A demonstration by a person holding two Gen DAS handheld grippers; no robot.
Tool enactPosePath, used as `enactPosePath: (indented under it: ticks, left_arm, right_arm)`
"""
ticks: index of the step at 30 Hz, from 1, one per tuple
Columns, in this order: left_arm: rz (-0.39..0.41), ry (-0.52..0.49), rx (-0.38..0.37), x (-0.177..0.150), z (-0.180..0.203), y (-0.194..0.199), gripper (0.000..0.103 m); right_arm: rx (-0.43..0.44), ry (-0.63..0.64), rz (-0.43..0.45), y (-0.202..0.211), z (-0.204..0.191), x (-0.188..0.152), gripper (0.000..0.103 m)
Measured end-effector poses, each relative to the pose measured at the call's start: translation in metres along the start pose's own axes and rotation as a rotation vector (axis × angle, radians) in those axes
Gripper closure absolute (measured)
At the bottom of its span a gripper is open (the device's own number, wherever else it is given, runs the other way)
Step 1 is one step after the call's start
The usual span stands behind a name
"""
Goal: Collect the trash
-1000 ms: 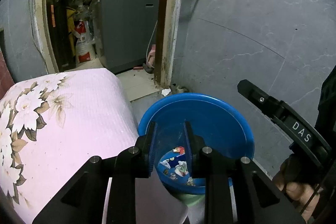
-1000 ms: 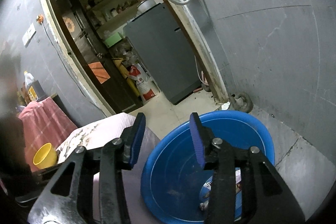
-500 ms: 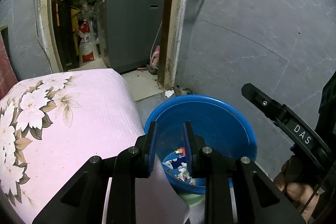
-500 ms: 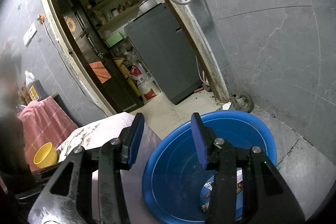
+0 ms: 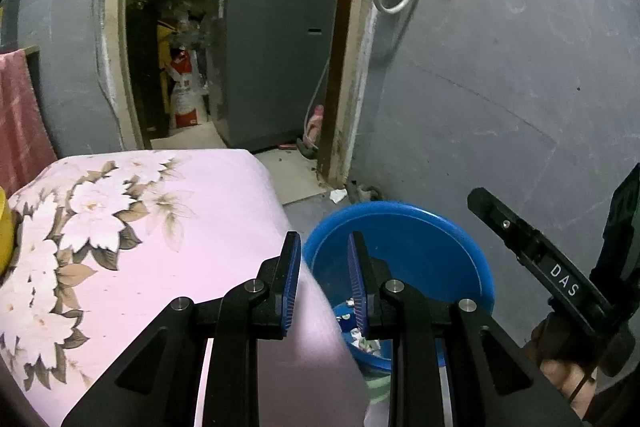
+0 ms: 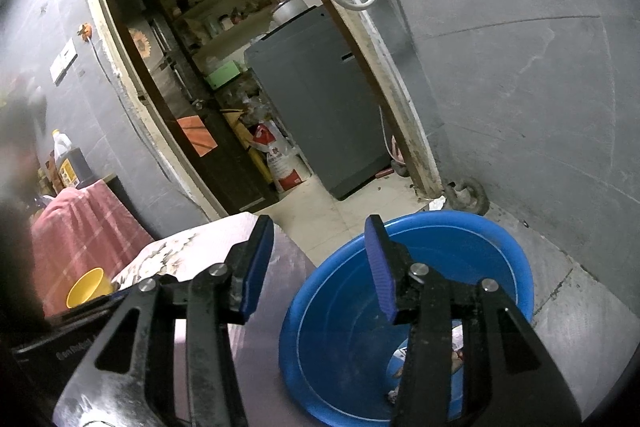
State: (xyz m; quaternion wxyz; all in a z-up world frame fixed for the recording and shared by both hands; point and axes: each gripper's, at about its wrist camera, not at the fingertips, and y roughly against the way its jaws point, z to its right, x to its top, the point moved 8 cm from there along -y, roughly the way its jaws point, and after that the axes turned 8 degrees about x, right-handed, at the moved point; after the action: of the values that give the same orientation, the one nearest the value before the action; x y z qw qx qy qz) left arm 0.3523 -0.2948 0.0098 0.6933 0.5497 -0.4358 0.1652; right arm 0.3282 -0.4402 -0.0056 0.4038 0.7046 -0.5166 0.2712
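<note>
A blue plastic basin (image 5: 404, 247) stands on the grey floor beside a table draped in a pink flowered cloth (image 5: 140, 227). Crumpled wrappers (image 5: 358, 333) lie in its bottom. My left gripper (image 5: 324, 239) hovers over the cloth's corner and the basin's near rim, its blue pads a little apart with nothing between them. In the right wrist view the basin (image 6: 460, 255) sits low and right, with wrappers (image 6: 402, 355) partly hidden behind one finger. My right gripper (image 6: 319, 223) is open and empty above the basin's left rim. Its finger (image 5: 560, 279) also shows in the left wrist view.
A doorway behind opens onto a storeroom with a grey appliance (image 5: 272, 59) and a red-and-white sack (image 5: 184, 95). A small white scrap (image 5: 338, 194) lies on the floor by the door frame. A yellow cup (image 6: 86, 287) stands on the table. Grey wall runs along the right.
The left gripper has risen and drawn back toward the table, so the basin sits lower and more of the pink cloth shows. The right gripper's jaws stand slightly wider.
</note>
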Motion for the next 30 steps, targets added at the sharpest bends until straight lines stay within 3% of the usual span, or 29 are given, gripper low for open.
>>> enactPosePath:
  ticks: [10,13,17,22,30]
  left_arm:
    - [0.035,0.052,0.044,-0.001,-0.025,0.027,0.082]
    - [0.049,0.087,0.056,-0.003,-0.036,0.040,0.070]
    - [0.075,0.127,0.073,-0.007,-0.053,0.062,0.068]
    - [0.108,0.156,0.098,-0.018,-0.067,0.092,0.054]
    - [0.162,0.229,0.141,-0.040,-0.089,0.139,0.033]
  right_arm:
    - [0.027,0.037,0.003,-0.001,-0.023,-0.001,0.044]
    - [0.041,0.052,0.006,0.003,-0.034,-0.001,0.040]
    - [0.057,0.084,0.003,0.009,-0.050,-0.005,0.035]
    - [0.058,0.135,0.016,0.023,-0.068,-0.011,0.027]
    - [0.092,0.219,0.055,0.055,-0.102,-0.026,0.008]
